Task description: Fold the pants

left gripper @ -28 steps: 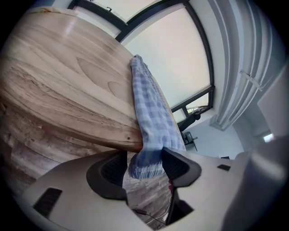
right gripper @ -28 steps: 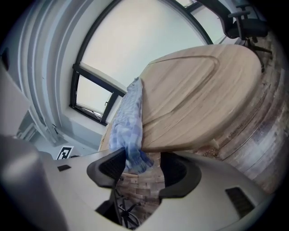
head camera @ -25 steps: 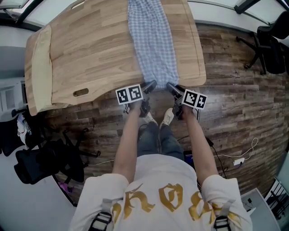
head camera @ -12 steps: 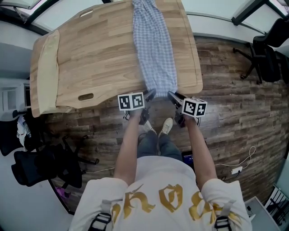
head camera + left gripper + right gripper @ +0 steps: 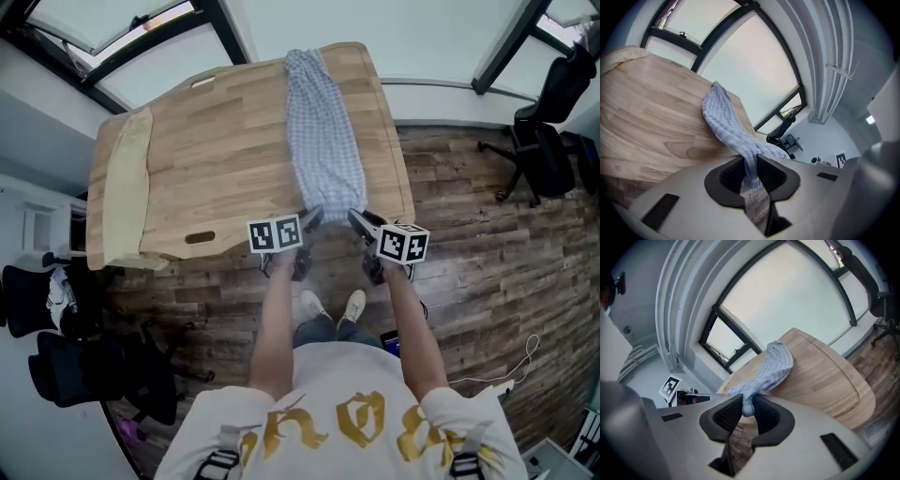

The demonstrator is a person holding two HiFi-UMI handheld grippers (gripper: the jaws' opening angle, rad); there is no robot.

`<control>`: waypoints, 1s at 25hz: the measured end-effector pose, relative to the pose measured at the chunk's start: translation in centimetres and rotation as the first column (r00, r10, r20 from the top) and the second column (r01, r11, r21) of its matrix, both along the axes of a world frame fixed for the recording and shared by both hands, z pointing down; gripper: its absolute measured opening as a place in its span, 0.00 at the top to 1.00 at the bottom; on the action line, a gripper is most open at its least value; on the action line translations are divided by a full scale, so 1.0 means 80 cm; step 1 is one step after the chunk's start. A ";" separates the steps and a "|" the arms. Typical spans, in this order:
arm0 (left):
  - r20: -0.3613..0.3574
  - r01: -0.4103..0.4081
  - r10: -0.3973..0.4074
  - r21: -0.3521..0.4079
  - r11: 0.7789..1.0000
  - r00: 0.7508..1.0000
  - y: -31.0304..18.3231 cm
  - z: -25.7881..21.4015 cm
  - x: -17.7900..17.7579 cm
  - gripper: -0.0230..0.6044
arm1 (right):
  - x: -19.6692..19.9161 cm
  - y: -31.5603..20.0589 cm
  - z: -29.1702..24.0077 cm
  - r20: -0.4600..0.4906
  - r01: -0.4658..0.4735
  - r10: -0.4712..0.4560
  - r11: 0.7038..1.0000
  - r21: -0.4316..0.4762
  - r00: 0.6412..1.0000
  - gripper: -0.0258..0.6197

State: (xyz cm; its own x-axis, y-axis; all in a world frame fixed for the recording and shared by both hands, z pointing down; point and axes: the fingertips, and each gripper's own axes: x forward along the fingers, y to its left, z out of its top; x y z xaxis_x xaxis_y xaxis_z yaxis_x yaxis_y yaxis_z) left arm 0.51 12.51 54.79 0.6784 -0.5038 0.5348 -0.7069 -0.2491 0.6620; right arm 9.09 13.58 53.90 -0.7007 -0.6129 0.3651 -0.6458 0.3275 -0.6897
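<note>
Checked pants (image 5: pixel 323 141) look limp and light. Left gripper (image 5: pixel 311 218) and right gripper (image 5: pixel 355 218) jaws are closing, cloth pinched at the near-end corners — sensible hold.

Dark wood-plank floor (image 5: pixel 487 253), big frosted windows (image 5: pixel 422 37) past the counter's (image 5: pixel 206 150) far edge, black office chairs (image 5: pixel 548 131) off both its side edges, soft daylight.

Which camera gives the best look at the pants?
Head view: the pants show full length, laid along the table. Each gripper view shows only the near end, pinched in the closing jaws of the left gripper or right gripper, the rest foreshortened.
</note>
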 end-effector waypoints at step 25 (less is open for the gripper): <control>-0.033 0.002 0.009 0.307 0.952 0.999 -0.008 -0.233 -0.028 0.81 | -0.026 -0.011 -0.244 0.036 0.024 -0.039 0.935 0.355 0.999 0.83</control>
